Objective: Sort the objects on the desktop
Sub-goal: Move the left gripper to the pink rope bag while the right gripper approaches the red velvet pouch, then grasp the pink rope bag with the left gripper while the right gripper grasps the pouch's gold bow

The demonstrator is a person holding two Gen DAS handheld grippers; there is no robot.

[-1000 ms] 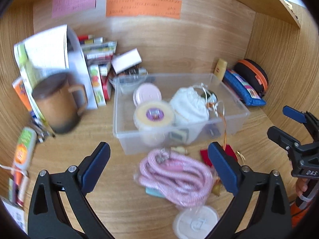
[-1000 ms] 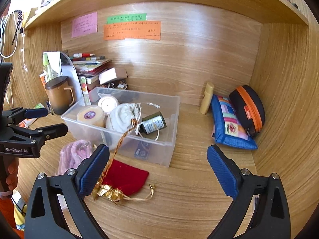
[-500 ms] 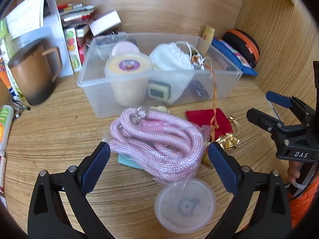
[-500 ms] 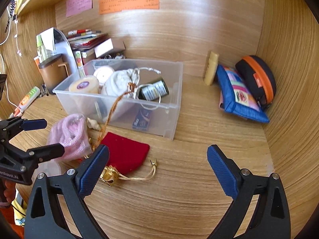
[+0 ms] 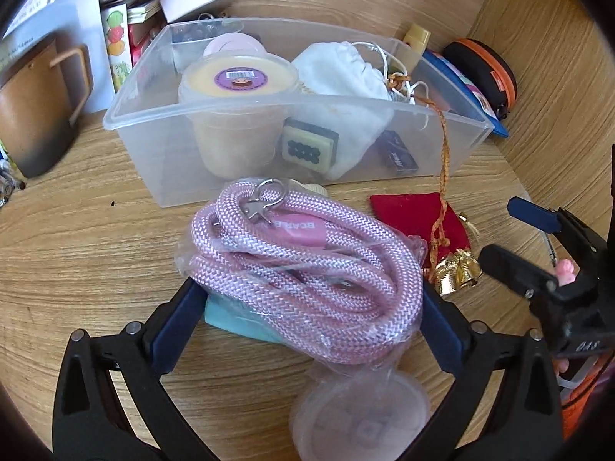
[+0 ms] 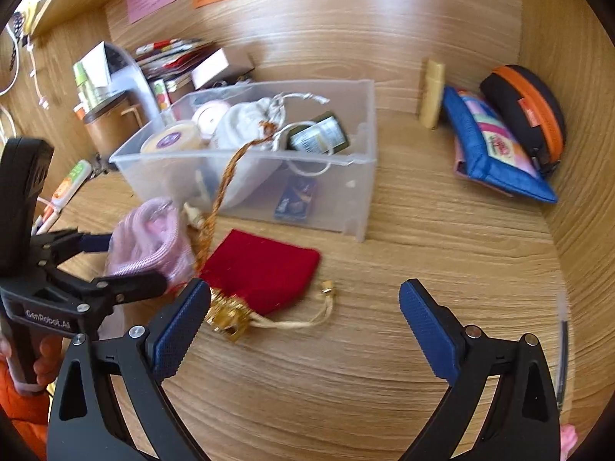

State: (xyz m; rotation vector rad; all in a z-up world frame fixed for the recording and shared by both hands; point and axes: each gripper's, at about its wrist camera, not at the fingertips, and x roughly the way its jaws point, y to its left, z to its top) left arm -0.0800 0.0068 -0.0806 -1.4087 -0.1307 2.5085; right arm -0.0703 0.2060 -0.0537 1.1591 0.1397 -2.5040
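A pink rope coiled in a clear plastic bag lies on the wooden desk in front of a clear plastic bin. My left gripper is open, and its blue pads stand on either side of the bagged rope. A red velvet pouch with a gold bell and a braided cord lies just right of the rope. My right gripper is open and low over the desk, with its left pad next to the bell. The bin holds a yellow-lidded tub, a white drawstring bag and small items.
A round translucent lid and a teal item lie by the rope. A brown mug and stacked books stand at the left. A blue pouch, a black-orange case and a beige tube sit at the right wall.
My left gripper came down and forward until the bagged rope sits between its fingers. My right gripper moved lower and closer to the red pouch and bell.
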